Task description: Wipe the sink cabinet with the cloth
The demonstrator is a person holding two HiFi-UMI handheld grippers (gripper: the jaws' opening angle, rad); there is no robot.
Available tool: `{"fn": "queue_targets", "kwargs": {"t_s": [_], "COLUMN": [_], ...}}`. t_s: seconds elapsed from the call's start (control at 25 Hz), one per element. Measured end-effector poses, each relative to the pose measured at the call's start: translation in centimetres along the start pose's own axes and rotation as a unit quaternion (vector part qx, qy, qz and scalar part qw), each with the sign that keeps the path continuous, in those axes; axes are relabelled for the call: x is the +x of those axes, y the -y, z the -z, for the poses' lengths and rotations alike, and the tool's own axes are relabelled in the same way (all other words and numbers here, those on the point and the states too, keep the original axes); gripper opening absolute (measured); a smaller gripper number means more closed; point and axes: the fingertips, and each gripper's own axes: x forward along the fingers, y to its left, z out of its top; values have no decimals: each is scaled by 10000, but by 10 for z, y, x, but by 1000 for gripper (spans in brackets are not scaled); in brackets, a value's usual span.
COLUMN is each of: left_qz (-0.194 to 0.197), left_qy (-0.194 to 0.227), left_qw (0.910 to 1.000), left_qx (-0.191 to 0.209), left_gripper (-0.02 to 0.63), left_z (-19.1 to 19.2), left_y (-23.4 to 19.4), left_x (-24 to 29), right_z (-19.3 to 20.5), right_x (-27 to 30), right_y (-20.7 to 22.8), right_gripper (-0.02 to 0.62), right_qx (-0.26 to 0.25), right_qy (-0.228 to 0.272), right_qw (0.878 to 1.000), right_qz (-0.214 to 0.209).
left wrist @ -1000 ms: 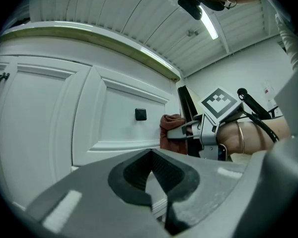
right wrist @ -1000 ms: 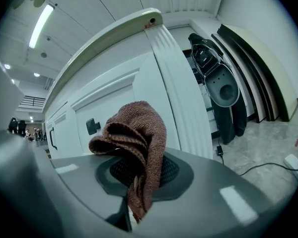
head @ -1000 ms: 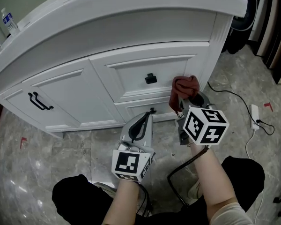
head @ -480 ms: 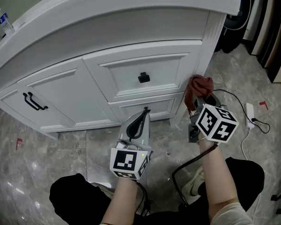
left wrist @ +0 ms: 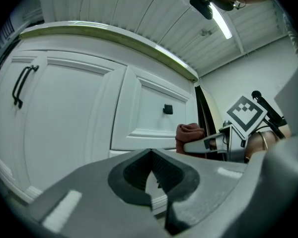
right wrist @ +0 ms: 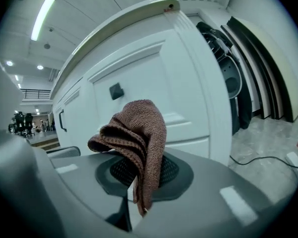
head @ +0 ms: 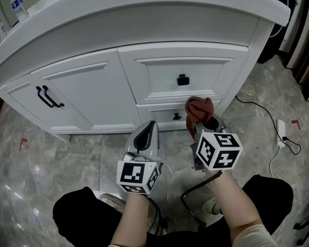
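The right gripper (head: pixel 198 122) is clamped on a brown cloth (head: pixel 199 106), which stands bunched above its jaws, just in front of the cabinet's (head: pixel 92 91) lower drawer; whether it touches the white face cannot be told. The left gripper (head: pixel 146 133), jaws together with nothing between them, points at the cabinet's foot beside it. Higher on the cabinet sit a black knob (head: pixel 183 80) and, to the left, a door handle (head: pixel 49 96). A bottle (head: pixel 19 6) stands on top.
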Motion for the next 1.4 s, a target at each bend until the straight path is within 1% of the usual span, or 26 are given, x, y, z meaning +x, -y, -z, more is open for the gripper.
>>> {"fn": "queue_targets", "kwargs": {"t_s": [0.12,0.24,0.48,0.64,0.96,1.2,1.4], "left_qz": [-209,-382,-684,-761,-660,-541,-432], "left_qy": [-111,-173,-160,-157,-273,-265,-297], "left_qw": [9997,9991,9975,9969,9972,9979,9984], "left_qx": [-52,-48,-70,-75,-220,-217,-202], "left_gripper": [0,0,0,0,0,0,0], "left_z": [9,15,19,22,41,40,42], "left_y": [-22,-41,-75,-85,-80,-68,-56], "left_x": [-11,-21,-35,-35,-20,-9,-1], "right_z": [23,38,55,69,76,78,78], "right_x": [19,38,73,88,94,88,83], "right_y": [-45,-79,-127,-146,-141,-114,-86], "right_gripper": [78,78,78,78,78,78,78], "right_qx": [-98,-174,-106,-85,-284,-260,-180], "right_qy": [-248,-359,-512,-641,-664,-712,-735], "right_qw": [9987,9963,9915,9884,9882,9901,9928], "right_qz": [-440,-761,-1194,-1376,-1352,-1181,-931]}}
